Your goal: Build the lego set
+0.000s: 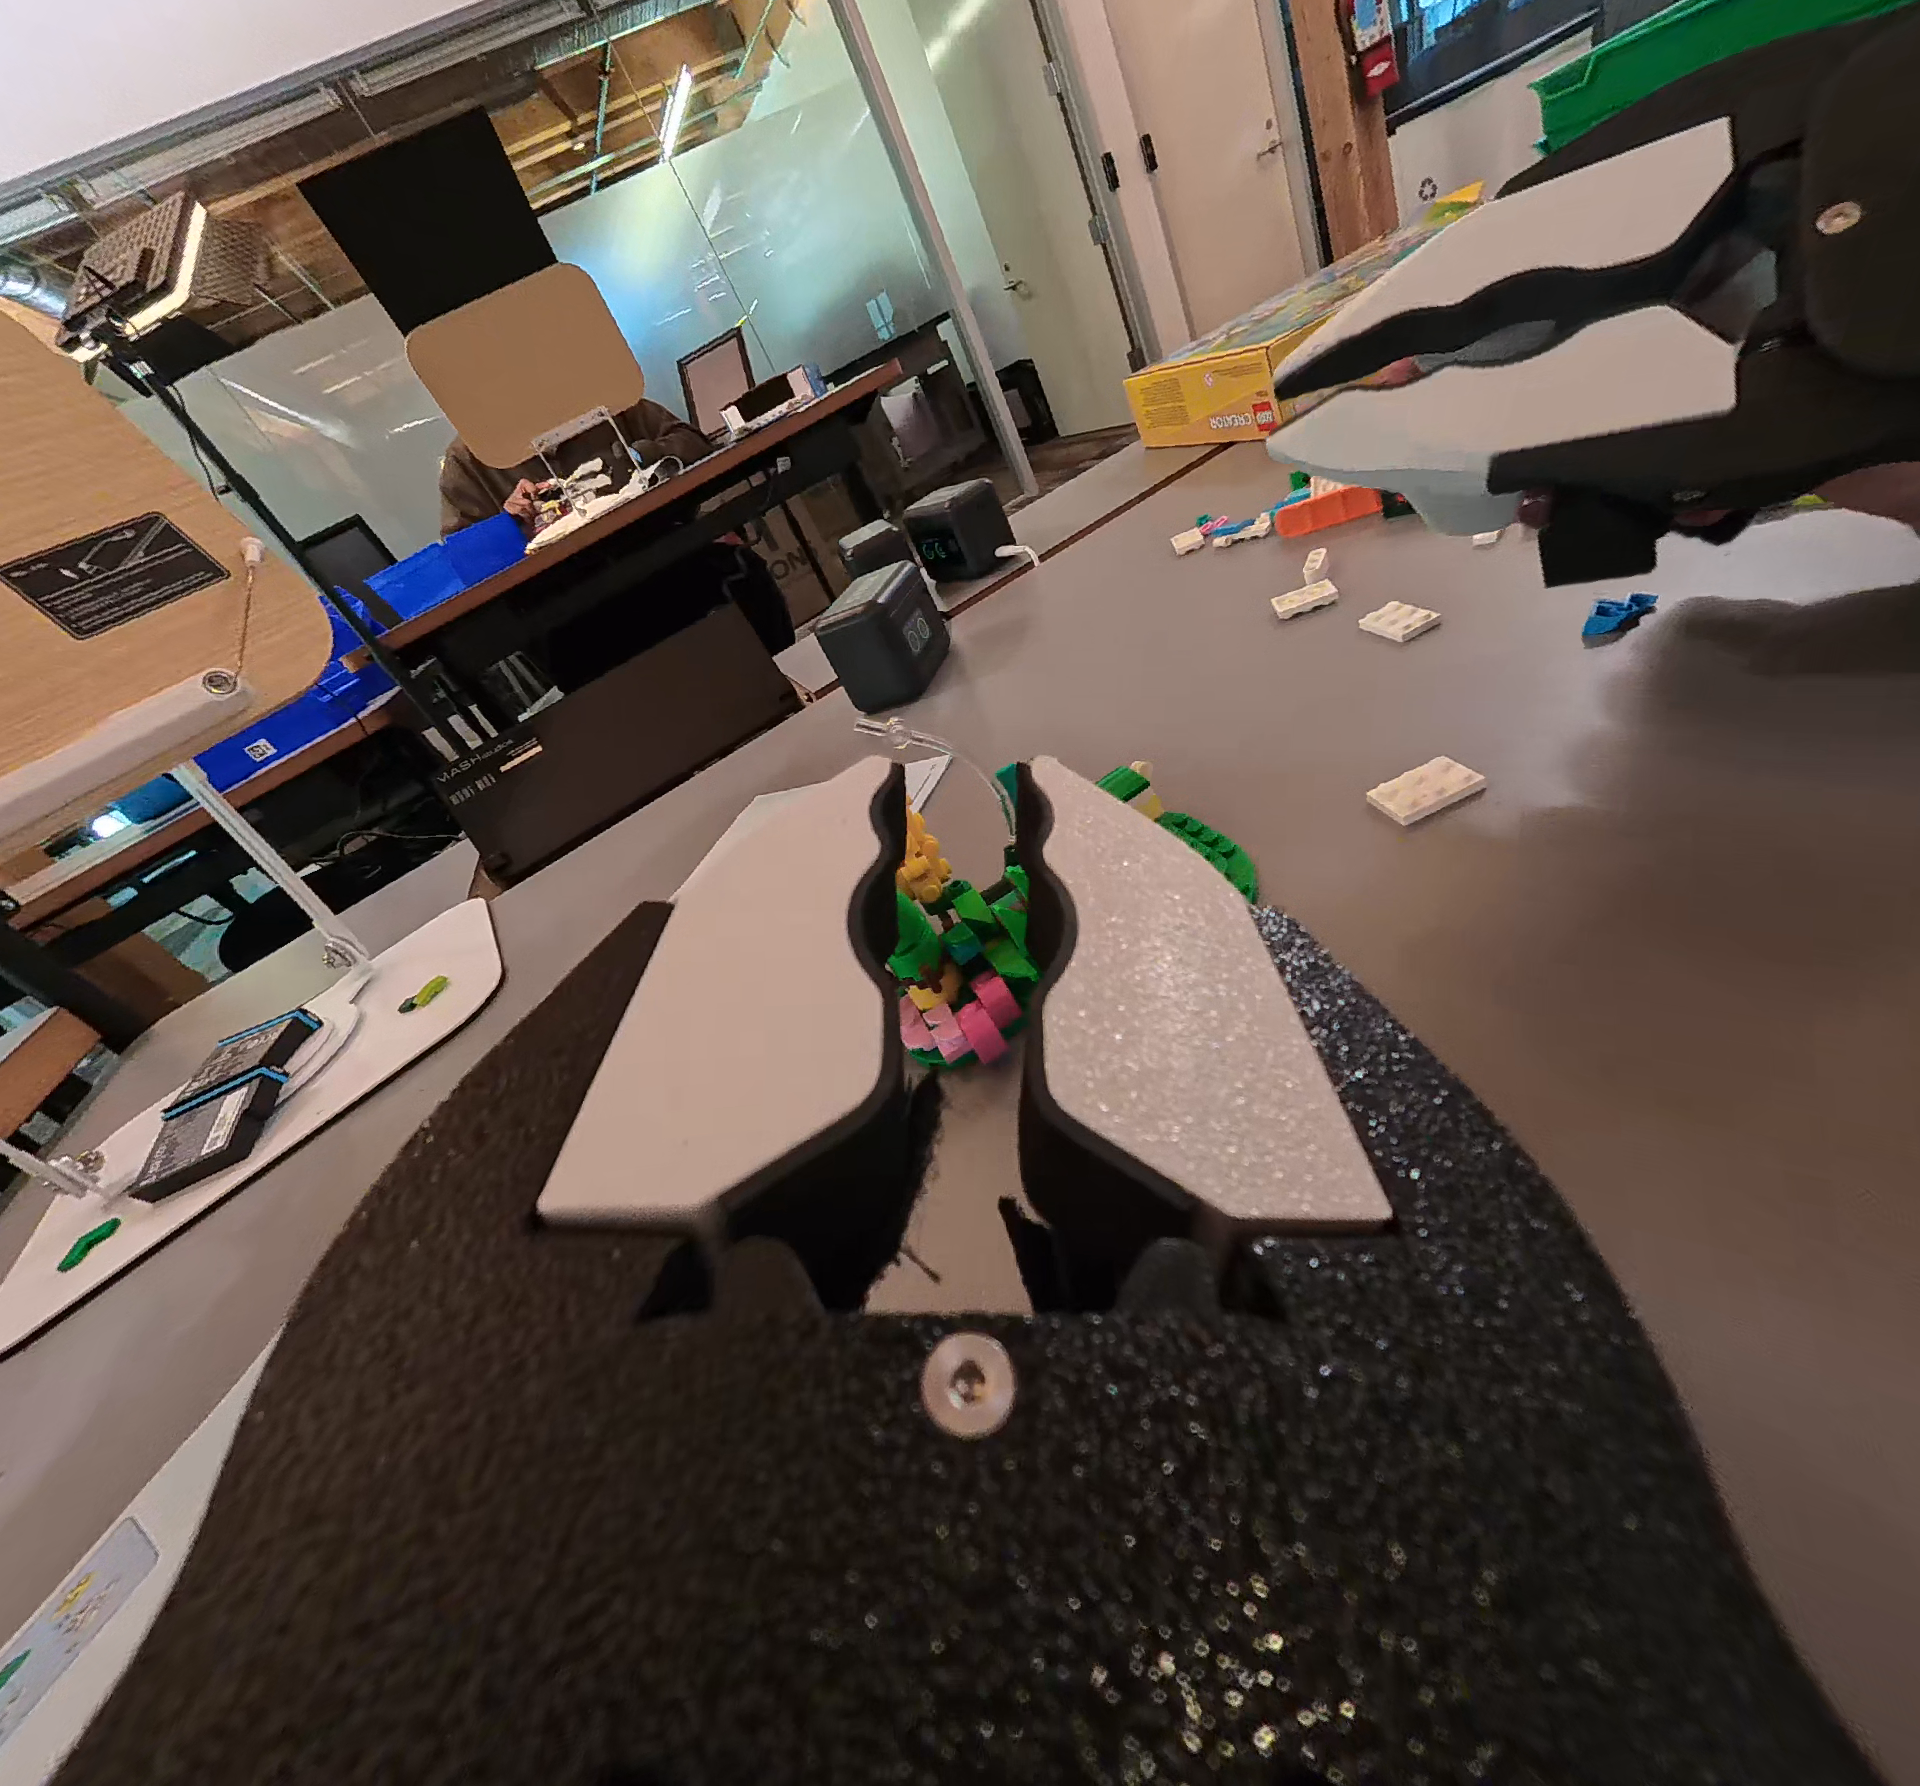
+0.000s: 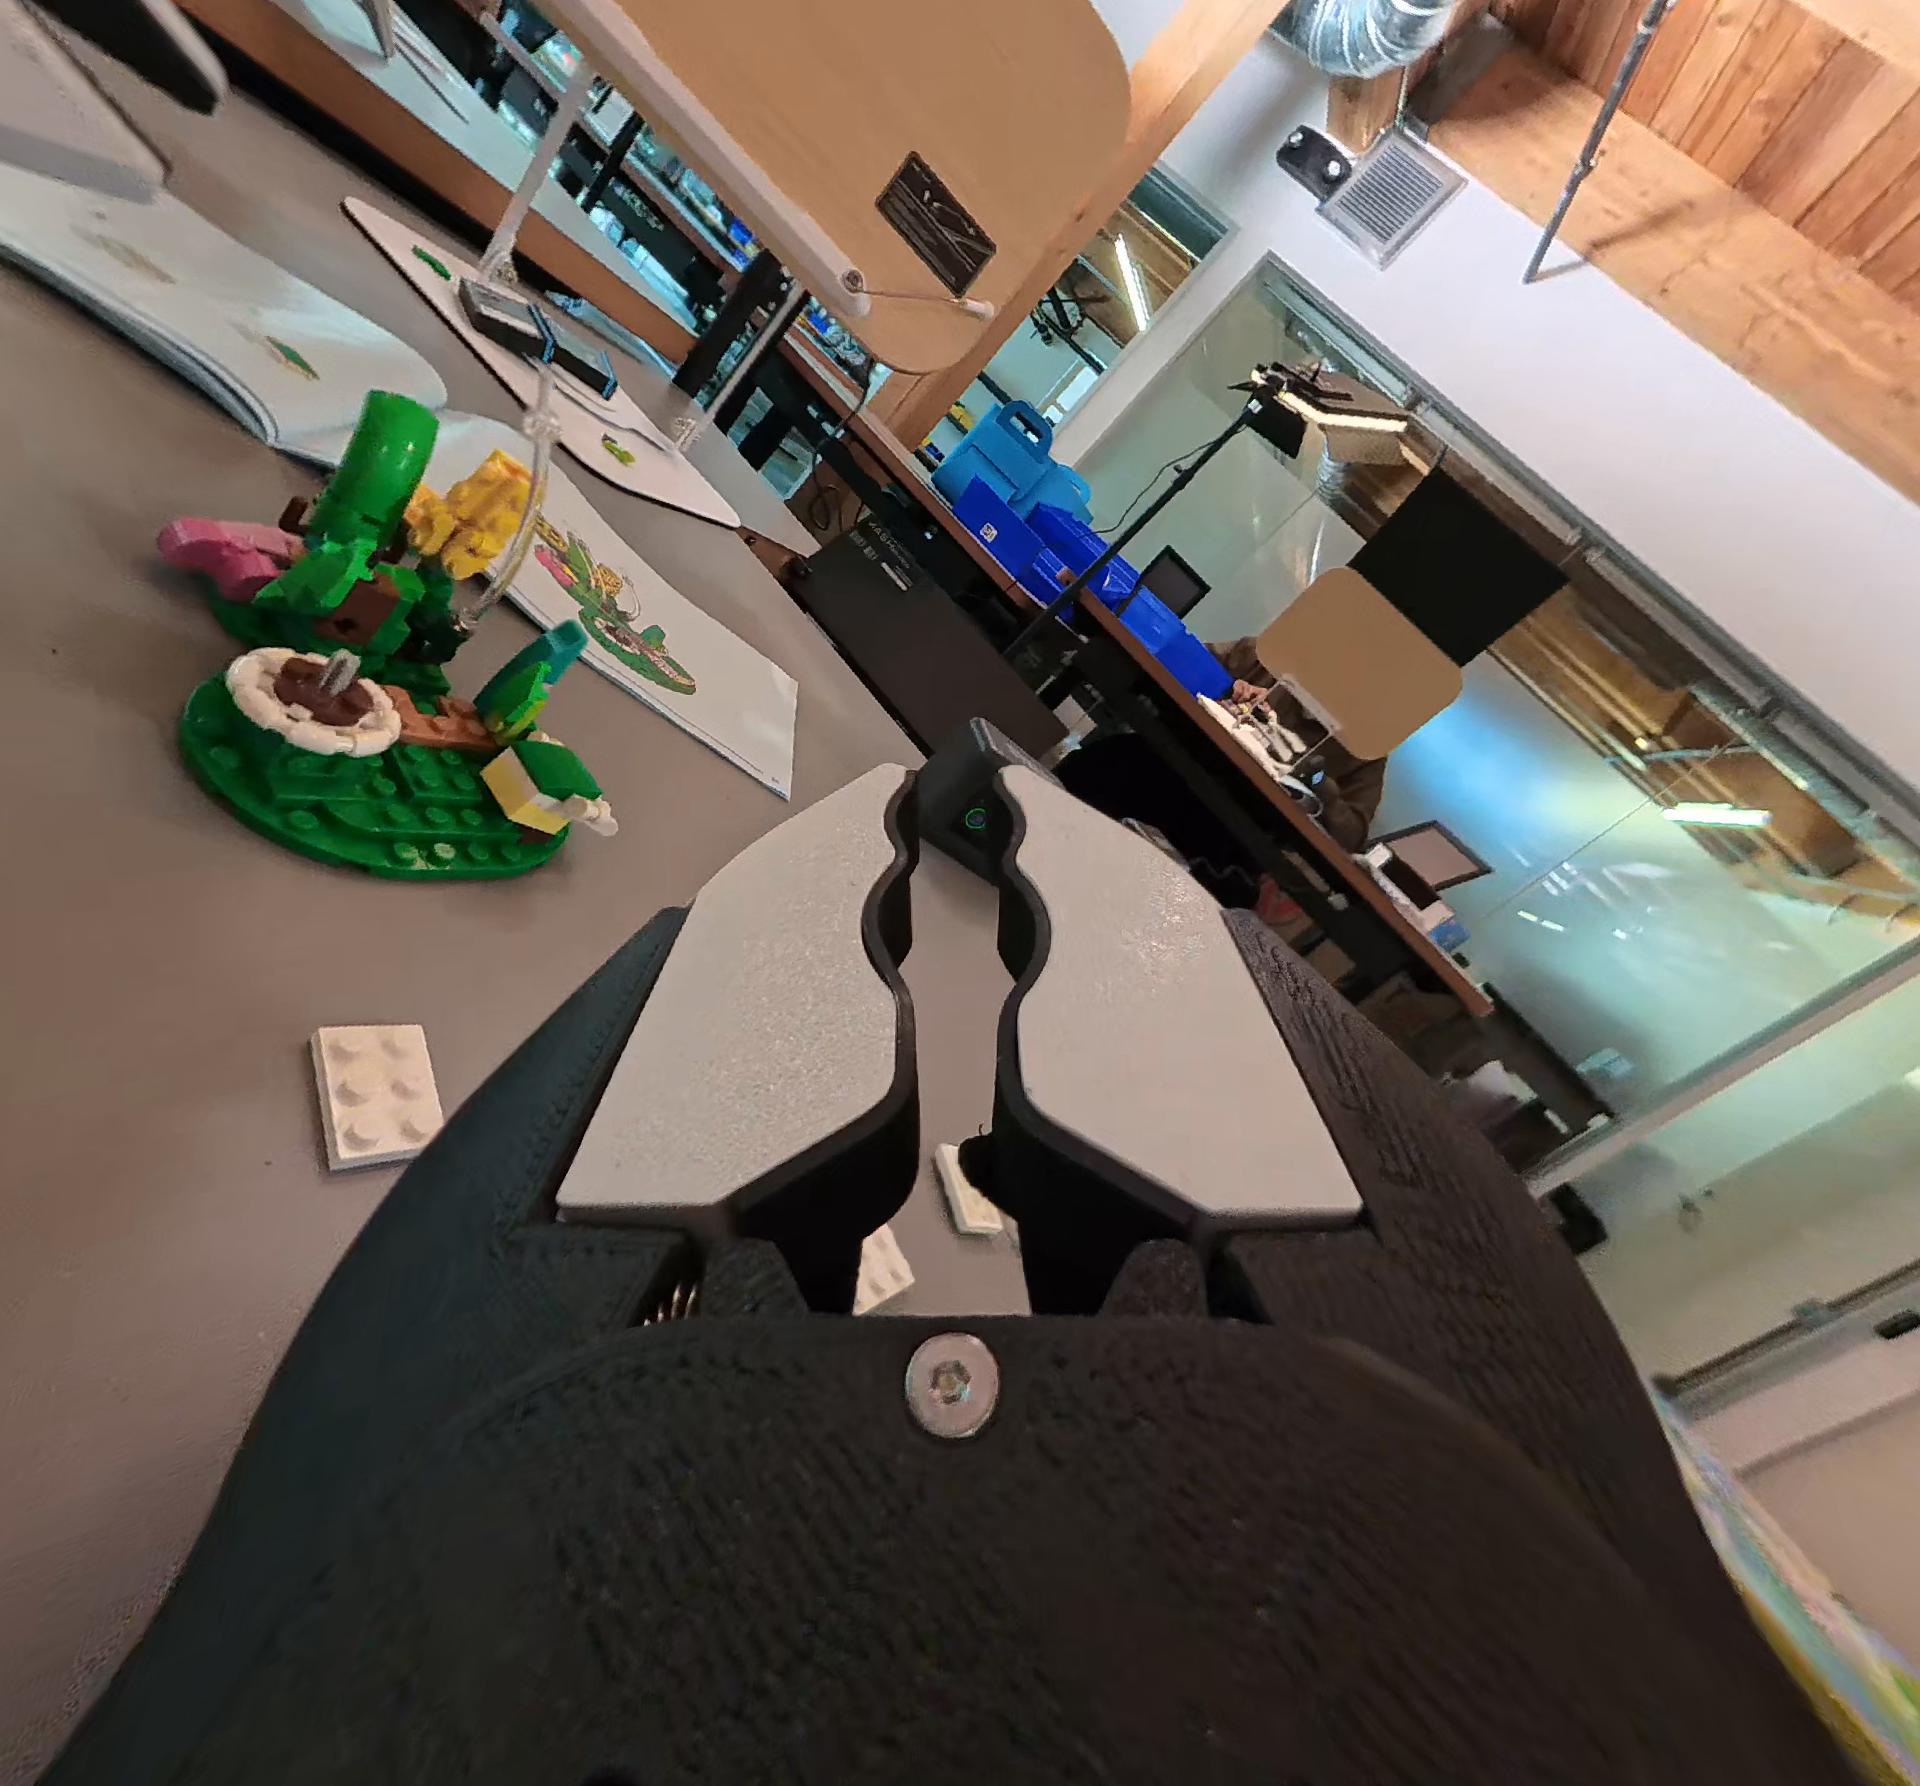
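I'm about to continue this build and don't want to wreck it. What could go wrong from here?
1. The left gripper points straight at the lego model with only a narrow gap; pushing in could knock off the tall green and yellow pieces or the clear curved stem.
2. The right gripper looks empty and aims past the model, so it isn't bracing the base.
3. Loose white plates lie under it and could be swept away.

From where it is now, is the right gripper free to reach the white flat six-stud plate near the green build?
Probably yes. The right gripper looks empty, its jaws slightly apart, and the white flat six-stud plate lies alone on bare grey table, apart from the green build.
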Demonstrator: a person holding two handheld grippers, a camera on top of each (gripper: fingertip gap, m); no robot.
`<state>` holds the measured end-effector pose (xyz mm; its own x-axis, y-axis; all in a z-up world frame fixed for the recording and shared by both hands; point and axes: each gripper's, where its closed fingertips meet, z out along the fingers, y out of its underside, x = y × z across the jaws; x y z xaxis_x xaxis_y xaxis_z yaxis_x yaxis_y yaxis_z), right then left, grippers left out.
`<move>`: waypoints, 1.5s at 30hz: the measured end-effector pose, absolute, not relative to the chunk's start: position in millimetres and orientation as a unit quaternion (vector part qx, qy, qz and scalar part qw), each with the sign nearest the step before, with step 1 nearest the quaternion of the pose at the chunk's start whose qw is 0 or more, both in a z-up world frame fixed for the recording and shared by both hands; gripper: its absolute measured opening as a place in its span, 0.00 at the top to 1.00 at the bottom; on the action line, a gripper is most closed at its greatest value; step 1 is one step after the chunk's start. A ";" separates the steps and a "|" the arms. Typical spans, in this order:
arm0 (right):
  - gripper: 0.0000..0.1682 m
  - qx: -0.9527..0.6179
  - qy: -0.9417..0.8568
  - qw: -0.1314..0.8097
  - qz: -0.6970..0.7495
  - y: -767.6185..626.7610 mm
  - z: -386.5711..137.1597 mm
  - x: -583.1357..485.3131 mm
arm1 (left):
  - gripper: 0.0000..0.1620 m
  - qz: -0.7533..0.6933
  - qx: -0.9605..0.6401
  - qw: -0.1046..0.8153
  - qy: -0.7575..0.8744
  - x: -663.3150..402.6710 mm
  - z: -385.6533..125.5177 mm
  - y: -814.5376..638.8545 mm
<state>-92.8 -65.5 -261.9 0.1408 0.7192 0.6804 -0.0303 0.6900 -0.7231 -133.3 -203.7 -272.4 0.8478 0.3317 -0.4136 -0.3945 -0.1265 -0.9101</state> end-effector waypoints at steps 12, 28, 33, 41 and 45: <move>0.94 -0.240 -0.624 0.709 0.225 -77.1 -268.4 -95.0 | 0.83 0.276 -0.729 0.627 -0.001 -142.9 -283.2 -201.8; 0.94 -0.232 -0.635 0.705 0.213 -78.7 -272.5 -95.9 | 0.86 0.290 -0.730 0.618 0.013 -140.5 -285.5 -200.2; 0.92 -0.272 -0.684 0.620 0.272 -90.0 -294.0 -99.9 | 0.87 0.291 -0.724 0.626 0.000 -144.7 -282.3 -200.4; 0.87 -0.368 -0.707 0.439 0.415 -111.2 -293.0 -117.4 | 0.89 0.284 -0.706 0.648 -0.018 -148.8 -274.6 -202.9; 0.86 -0.392 -0.740 0.335 0.432 -120.2 -298.8 -139.9 | 0.88 0.281 -0.696 0.661 -0.026 -149.4 -269.8 -207.6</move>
<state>-139.9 -120.2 -298.8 -0.4674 0.8699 0.1575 0.2902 0.3192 -0.9022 -149.4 -207.6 -269.8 0.8409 0.4075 -0.3562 -0.3349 -0.1252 -0.9339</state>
